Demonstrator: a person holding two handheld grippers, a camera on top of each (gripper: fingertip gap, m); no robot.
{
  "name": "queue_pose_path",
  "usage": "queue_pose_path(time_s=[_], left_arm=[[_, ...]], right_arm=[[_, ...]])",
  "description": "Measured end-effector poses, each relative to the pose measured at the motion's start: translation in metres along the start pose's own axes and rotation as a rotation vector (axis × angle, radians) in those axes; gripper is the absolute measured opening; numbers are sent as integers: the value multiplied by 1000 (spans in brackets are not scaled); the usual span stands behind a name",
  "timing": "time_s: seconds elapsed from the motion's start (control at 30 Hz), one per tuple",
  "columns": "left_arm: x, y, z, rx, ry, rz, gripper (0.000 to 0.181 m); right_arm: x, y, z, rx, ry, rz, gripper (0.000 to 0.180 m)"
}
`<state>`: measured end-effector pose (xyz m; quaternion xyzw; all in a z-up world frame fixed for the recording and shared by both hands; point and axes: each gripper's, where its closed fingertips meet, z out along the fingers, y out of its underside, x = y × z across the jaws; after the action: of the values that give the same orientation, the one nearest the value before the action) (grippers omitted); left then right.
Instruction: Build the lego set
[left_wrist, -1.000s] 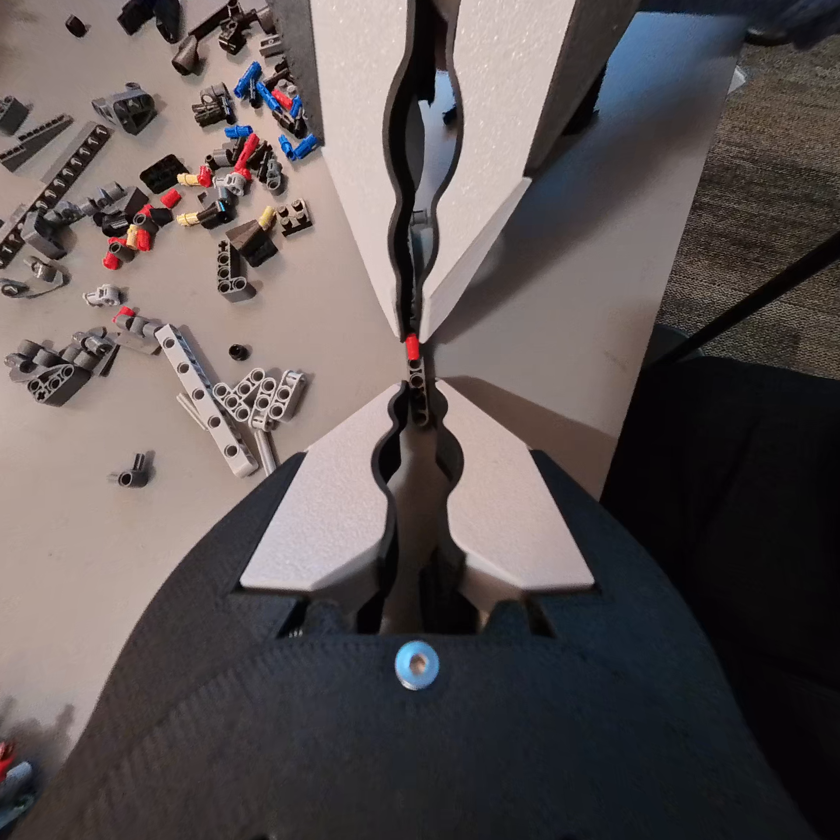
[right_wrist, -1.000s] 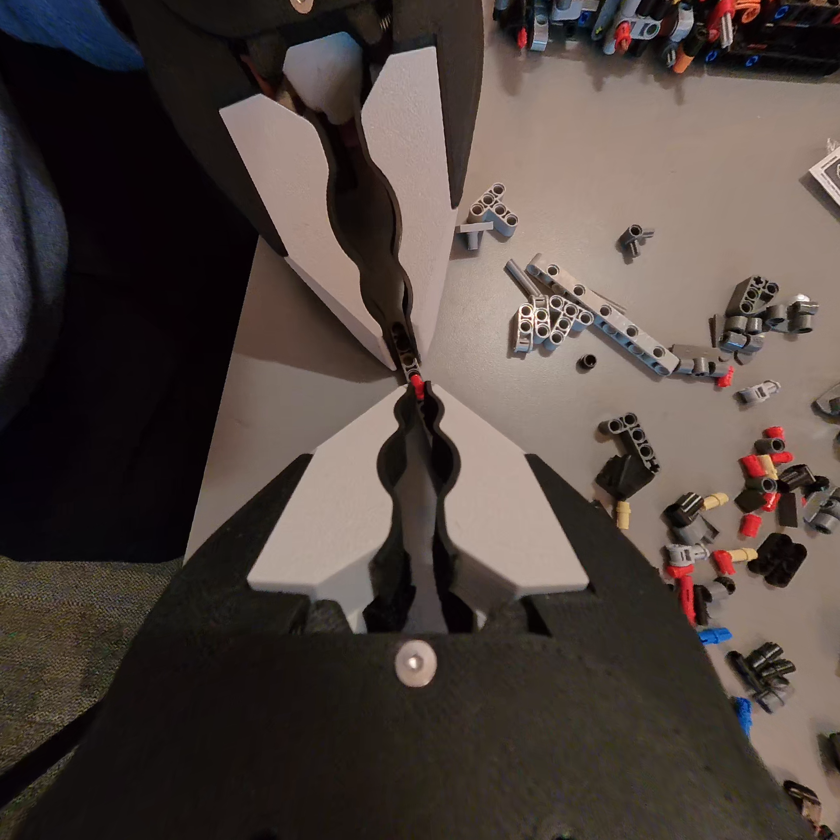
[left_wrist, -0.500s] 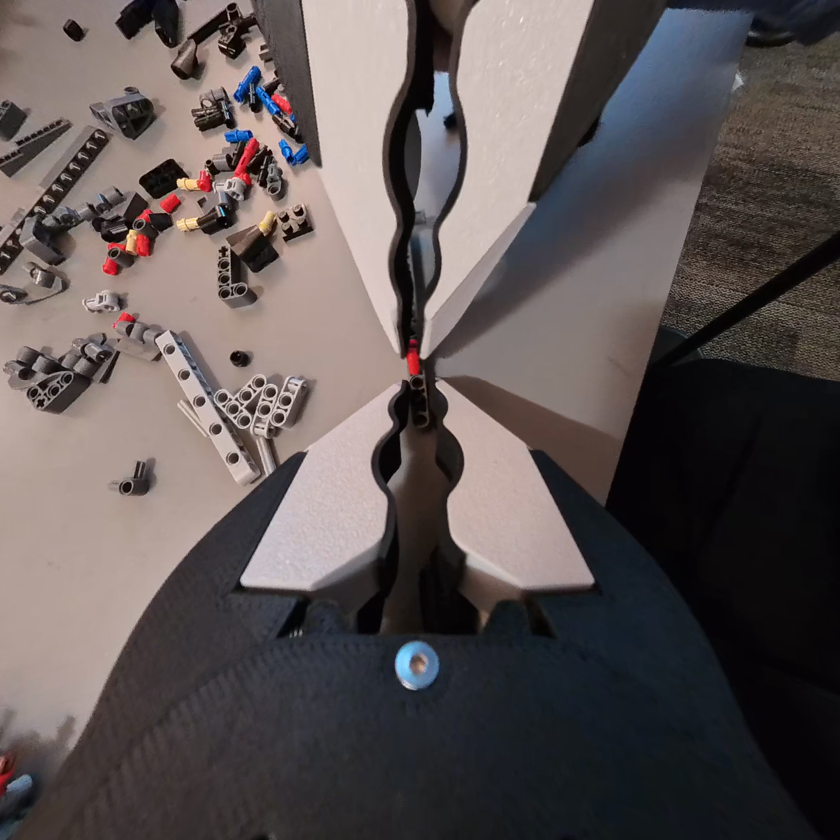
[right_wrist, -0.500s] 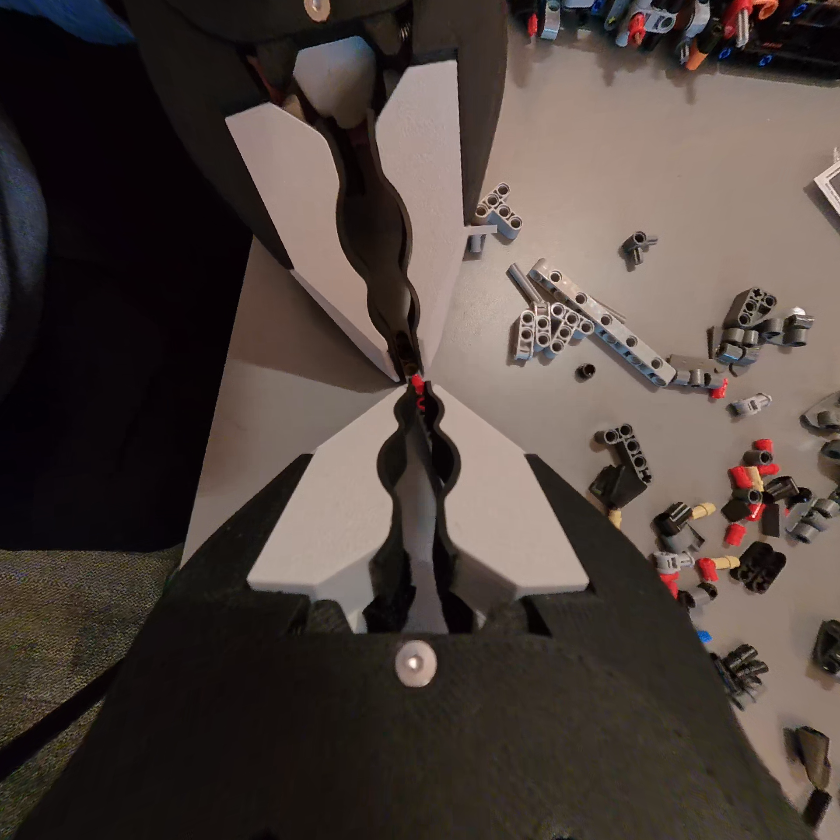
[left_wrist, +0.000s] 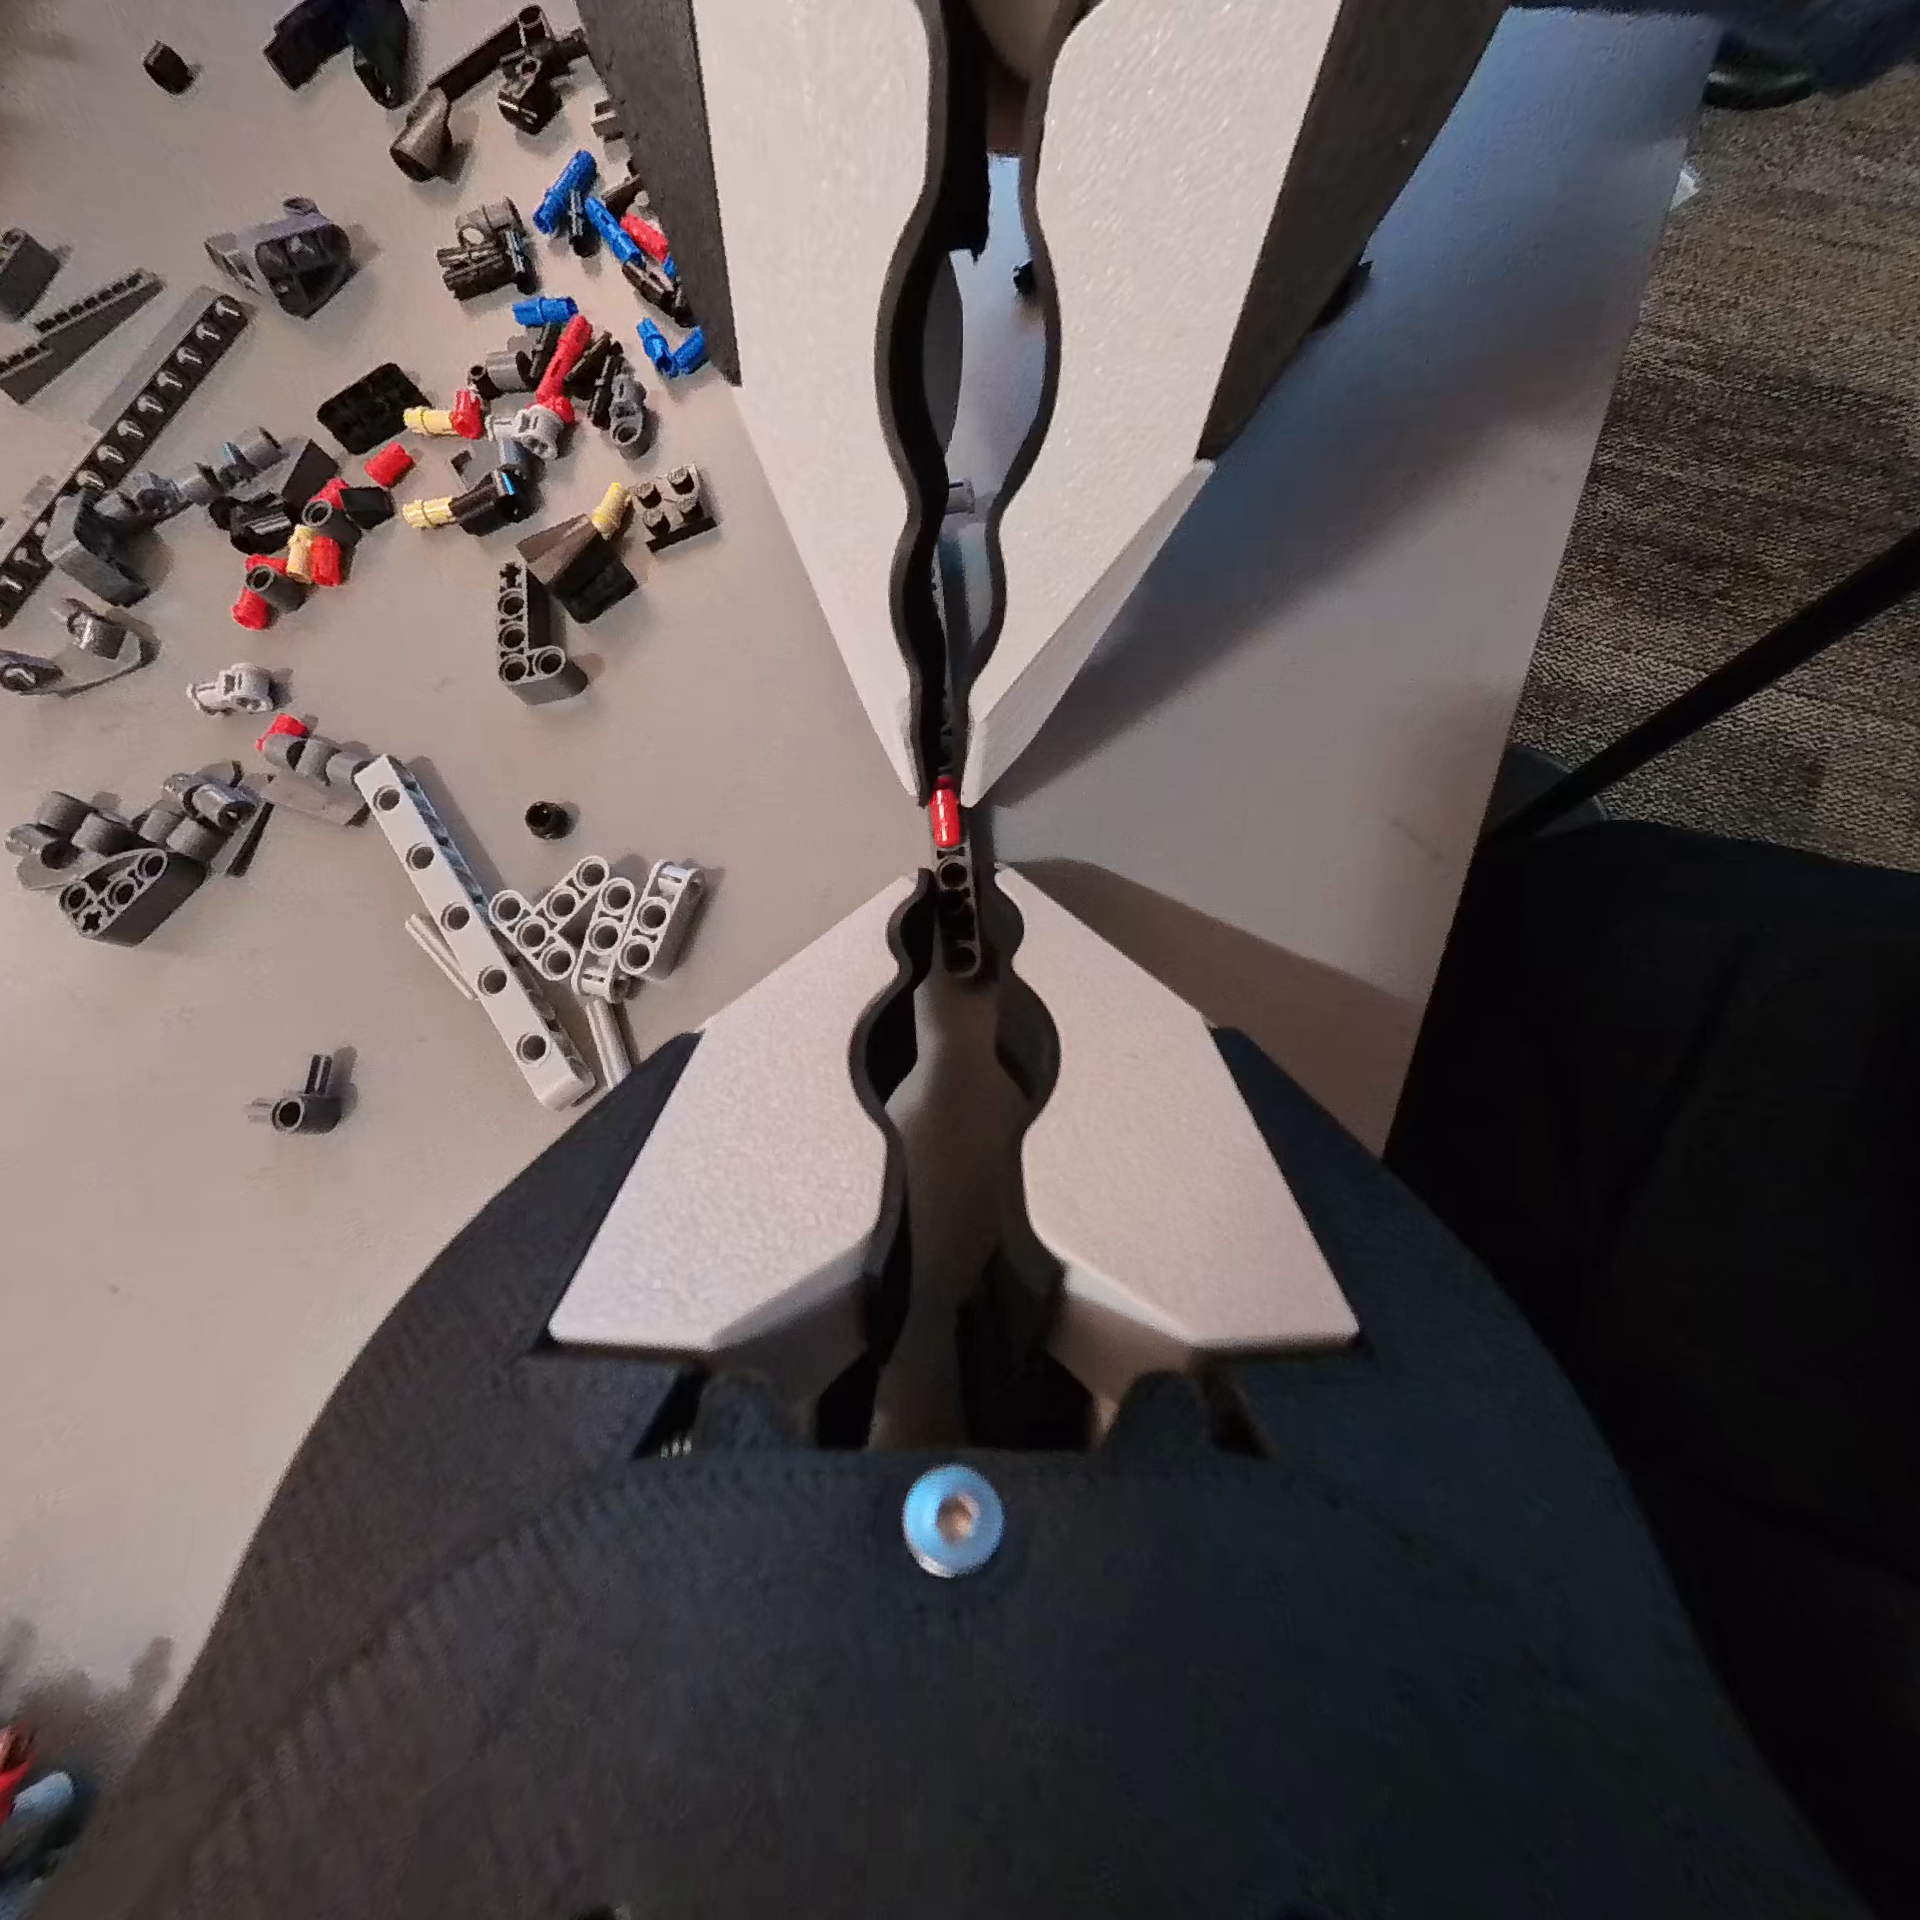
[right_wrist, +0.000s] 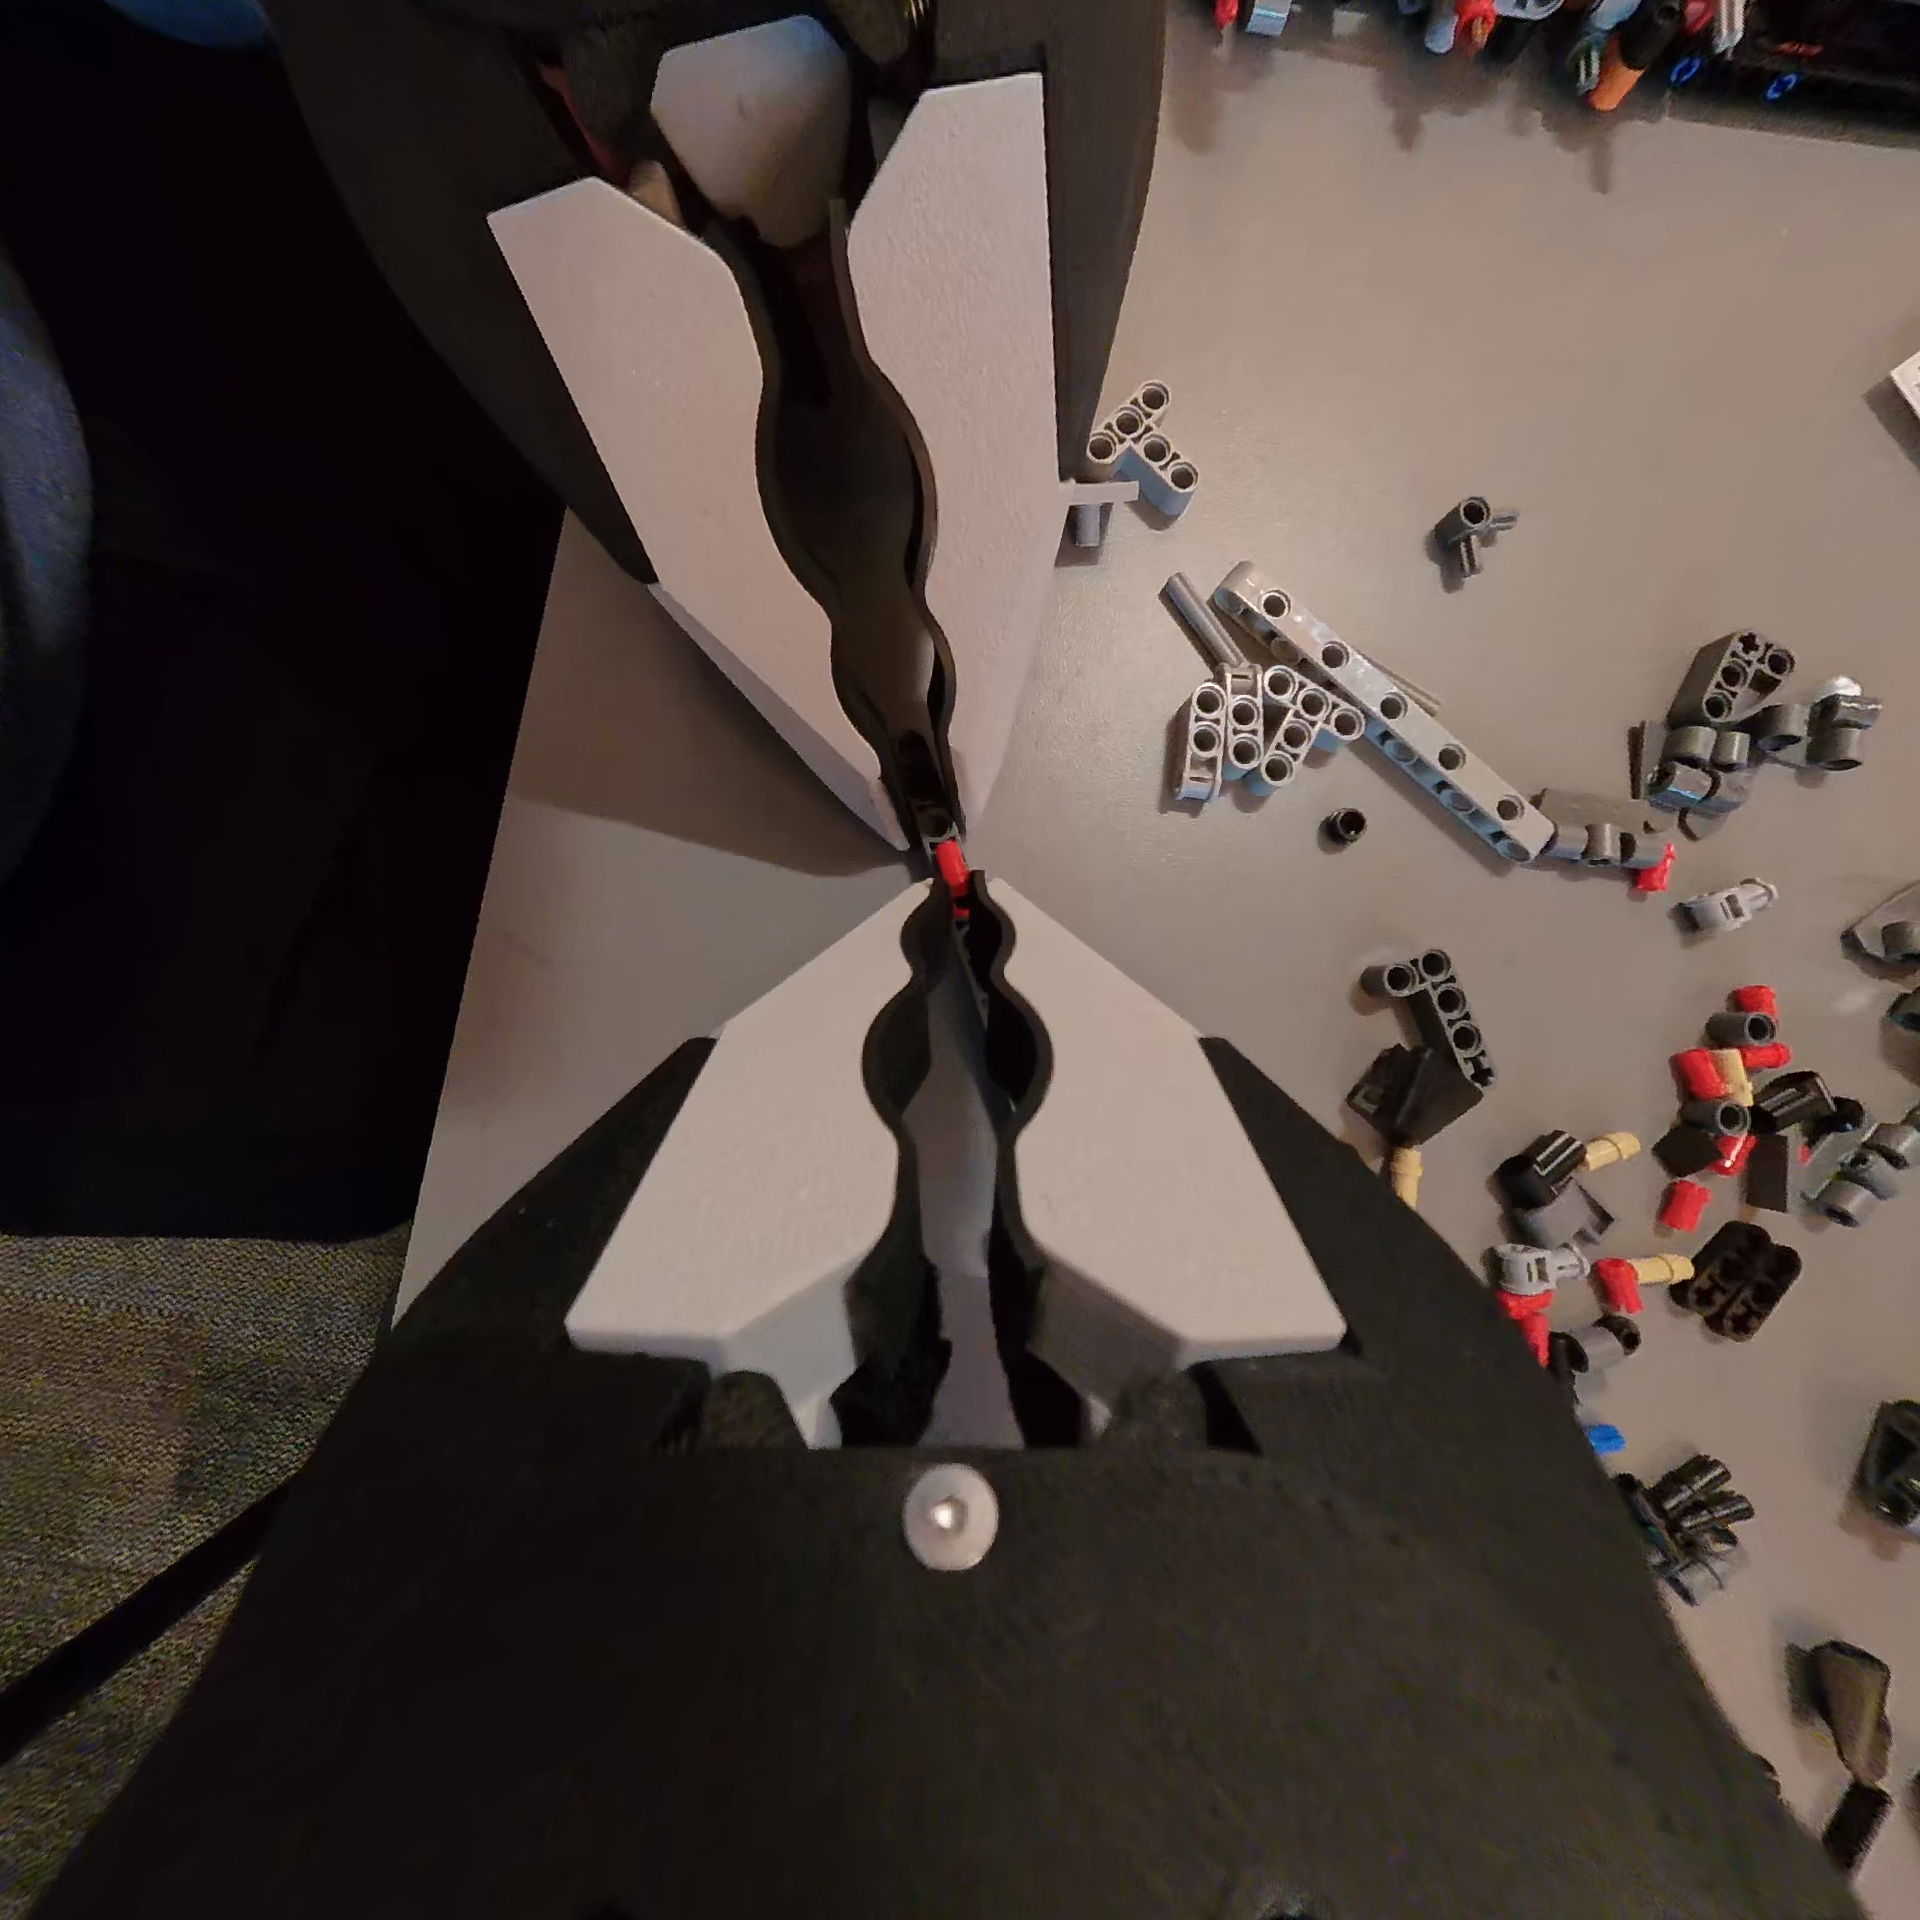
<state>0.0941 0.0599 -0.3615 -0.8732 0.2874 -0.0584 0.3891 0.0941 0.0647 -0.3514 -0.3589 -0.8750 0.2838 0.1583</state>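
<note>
Small, stiff, slippery red pin pinched at right gripper tips, black beam clamped endwise in left gripper.

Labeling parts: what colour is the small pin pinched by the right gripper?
Red pin; clearest in the left wrist view.

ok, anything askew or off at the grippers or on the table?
Nothing stands out. The left gripper holds a dark holed beam, the right gripper a red pin, tip to tip and roughly in line. Loose parts lie scattered on the grey table.
</note>
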Motion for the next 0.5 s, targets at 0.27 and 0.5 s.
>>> queue_pose_path(time_s=[0.27,0.5], left_arm=[[0,0,0,0,1,2,6],[-7,-4,-2,26,-57,13,15]], right_arm=[[2,1,-2,-47,20,-30,0],[8,-2,-9,-35,36,-14,0]])
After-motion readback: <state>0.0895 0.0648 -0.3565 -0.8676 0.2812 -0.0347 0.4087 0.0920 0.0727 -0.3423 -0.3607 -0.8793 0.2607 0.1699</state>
